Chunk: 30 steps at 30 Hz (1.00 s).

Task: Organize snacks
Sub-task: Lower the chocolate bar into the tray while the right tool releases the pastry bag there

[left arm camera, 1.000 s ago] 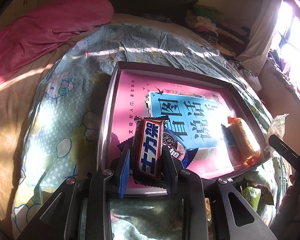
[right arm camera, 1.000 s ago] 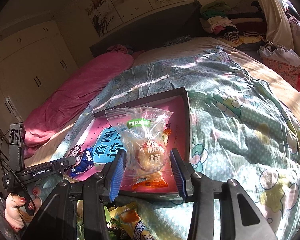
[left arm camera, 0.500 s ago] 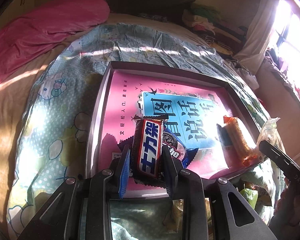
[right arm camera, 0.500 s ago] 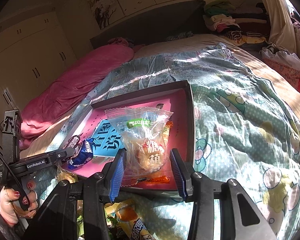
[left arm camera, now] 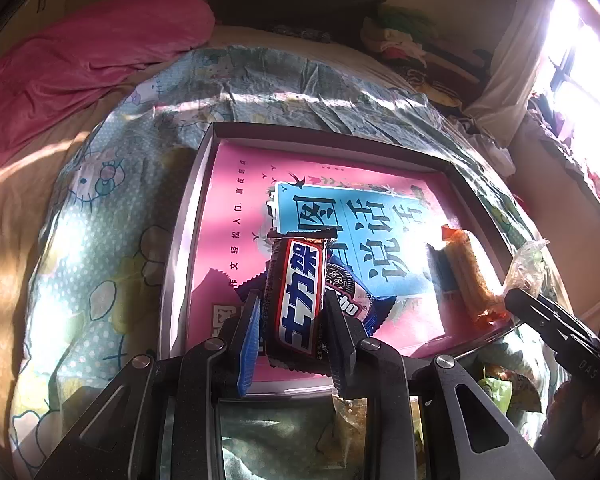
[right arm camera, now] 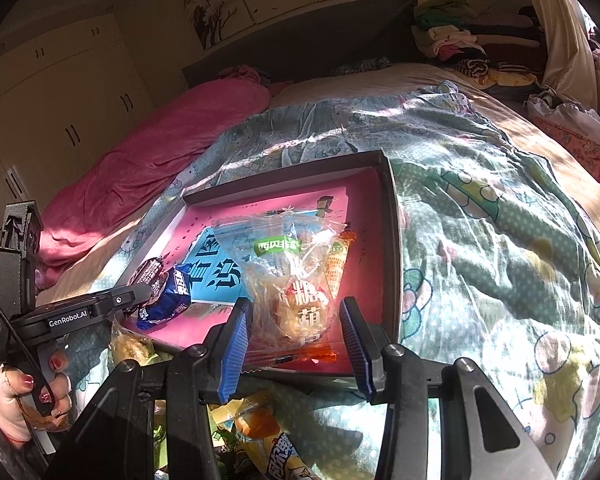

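Note:
My left gripper (left arm camera: 292, 336) is shut on a brown Snickers bar (left arm camera: 298, 300), held over the near left part of a shallow box (left arm camera: 180, 248) with a pink and blue printed floor. A blue Oreo pack (left arm camera: 356, 296) lies under the bar. An orange wafer bar (left arm camera: 468, 276) lies at the box's right side. My right gripper (right arm camera: 296, 332) is shut on a clear bag of candied snack (right arm camera: 296, 280), over the box's near right corner (right arm camera: 392, 280). The left gripper also shows in the right wrist view (right arm camera: 140, 300), with the Snickers (right arm camera: 150, 276) and the Oreo pack (right arm camera: 172, 296).
The box lies on a Hello Kitty quilt (right arm camera: 500, 240) on a bed. A pink blanket (left arm camera: 80, 52) lies at the far left. Several loose snack packets (right arm camera: 268, 440) lie on the quilt just before the box's near edge. Folded clothes (right arm camera: 460, 44) are piled at the headboard.
Both grippers have moved slightly forward toward the box with their snacks still held. The right gripper's bag now sits further over the near right corner.

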Each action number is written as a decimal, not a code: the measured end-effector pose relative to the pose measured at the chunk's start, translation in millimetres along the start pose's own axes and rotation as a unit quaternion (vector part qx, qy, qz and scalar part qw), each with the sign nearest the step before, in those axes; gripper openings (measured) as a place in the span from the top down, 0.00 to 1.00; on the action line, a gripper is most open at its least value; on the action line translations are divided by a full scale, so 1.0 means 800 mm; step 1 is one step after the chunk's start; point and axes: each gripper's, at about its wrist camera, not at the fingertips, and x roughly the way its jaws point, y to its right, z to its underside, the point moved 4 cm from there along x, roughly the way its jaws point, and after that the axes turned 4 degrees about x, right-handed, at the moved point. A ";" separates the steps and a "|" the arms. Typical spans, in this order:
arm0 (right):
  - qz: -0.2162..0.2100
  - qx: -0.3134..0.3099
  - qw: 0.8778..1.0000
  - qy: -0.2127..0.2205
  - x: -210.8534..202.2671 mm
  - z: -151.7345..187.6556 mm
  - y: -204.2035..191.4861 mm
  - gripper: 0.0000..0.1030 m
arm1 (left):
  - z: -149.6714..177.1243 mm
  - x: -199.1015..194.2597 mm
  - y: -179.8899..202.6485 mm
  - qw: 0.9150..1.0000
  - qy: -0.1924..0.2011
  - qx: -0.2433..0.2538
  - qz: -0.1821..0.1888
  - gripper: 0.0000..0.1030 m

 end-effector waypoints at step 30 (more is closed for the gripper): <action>0.007 0.009 1.000 0.014 -0.010 -0.004 0.006 0.49 | 0.002 -0.004 -0.008 1.000 -0.011 -0.009 -0.003 0.70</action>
